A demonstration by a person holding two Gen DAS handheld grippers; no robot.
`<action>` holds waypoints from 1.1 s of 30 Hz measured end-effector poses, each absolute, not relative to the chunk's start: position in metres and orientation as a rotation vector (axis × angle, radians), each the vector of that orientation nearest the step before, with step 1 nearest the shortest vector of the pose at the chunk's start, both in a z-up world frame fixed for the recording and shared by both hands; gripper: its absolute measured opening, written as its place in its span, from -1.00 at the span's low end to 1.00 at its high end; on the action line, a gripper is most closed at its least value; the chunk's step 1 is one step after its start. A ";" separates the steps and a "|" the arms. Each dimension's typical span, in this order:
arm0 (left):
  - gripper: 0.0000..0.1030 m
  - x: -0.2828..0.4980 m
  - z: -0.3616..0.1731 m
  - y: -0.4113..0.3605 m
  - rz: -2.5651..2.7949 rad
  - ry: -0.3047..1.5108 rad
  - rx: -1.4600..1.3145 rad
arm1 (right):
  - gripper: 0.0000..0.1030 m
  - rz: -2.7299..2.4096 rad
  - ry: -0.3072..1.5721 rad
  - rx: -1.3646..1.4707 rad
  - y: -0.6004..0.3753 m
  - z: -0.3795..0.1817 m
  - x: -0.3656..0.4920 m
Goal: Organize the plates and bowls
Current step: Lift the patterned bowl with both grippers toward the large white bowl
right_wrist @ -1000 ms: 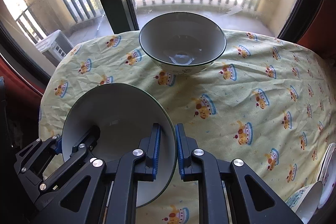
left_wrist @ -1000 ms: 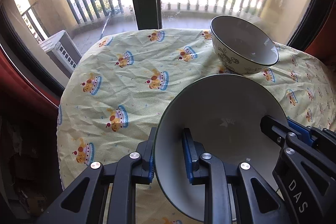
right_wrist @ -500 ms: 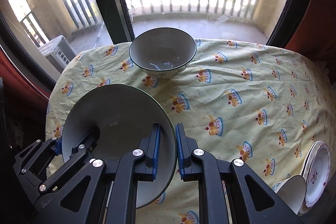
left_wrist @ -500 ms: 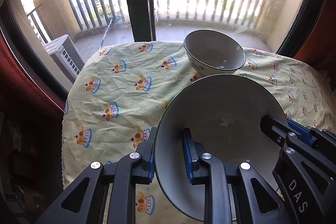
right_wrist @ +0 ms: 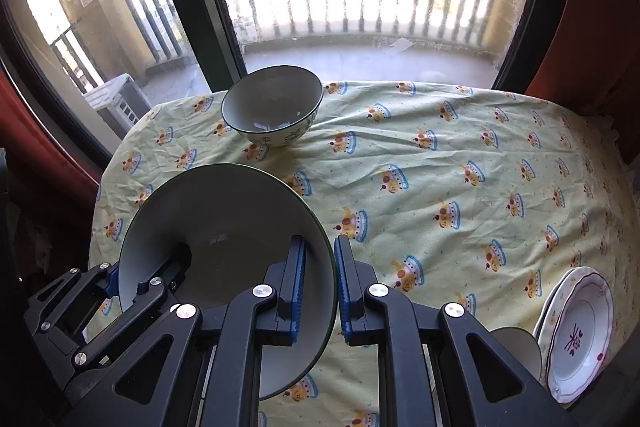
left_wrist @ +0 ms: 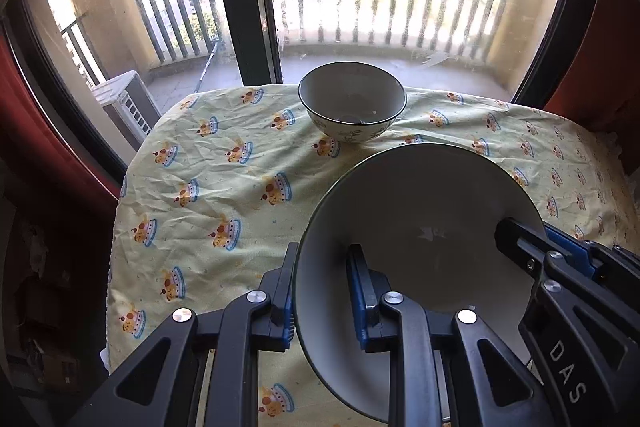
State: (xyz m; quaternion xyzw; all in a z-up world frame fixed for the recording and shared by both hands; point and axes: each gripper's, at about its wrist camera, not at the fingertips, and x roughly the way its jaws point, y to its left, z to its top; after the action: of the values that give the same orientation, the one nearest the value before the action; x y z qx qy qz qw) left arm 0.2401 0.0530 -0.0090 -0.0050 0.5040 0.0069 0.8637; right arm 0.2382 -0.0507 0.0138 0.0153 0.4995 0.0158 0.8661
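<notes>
Two grippers share one big bowl above the table.

Left wrist view: the left gripper (left_wrist: 322,291) is clamped on the near rim of the big bowl (left_wrist: 420,227); a second bowl (left_wrist: 352,101) stands at the far edge of the tablecloth (left_wrist: 224,187).
Right wrist view: the right gripper (right_wrist: 320,285) pinches the big bowl's opposite rim; plates (right_wrist: 578,331) lie at the right edge.

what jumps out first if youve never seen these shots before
A big grey bowl fills the foreground, gripped on opposite rims by the left tool and the right tool. Beyond it a patterned bowl sits at the far edge of the crown-print tablecloth, with scalloped plates at the near right.
</notes>
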 end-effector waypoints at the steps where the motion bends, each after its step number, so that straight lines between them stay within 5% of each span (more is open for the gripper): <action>1: -0.60 0.238 -0.008 0.047 0.015 1.056 -0.010 | -0.65 0.034 1.044 0.031 -0.056 0.015 0.236; 33: -0.60 0.169 -0.013 -0.107 -0.030 1.062 -0.029 | -0.66 -0.008 1.036 0.051 -0.215 0.015 0.152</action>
State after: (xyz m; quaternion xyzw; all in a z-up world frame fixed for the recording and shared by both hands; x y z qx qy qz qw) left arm 0.1690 -0.1071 -0.0135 -0.0140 0.5066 -0.0143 0.8620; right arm 0.1522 -0.2154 0.0149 0.0242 0.4949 -0.0039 0.8686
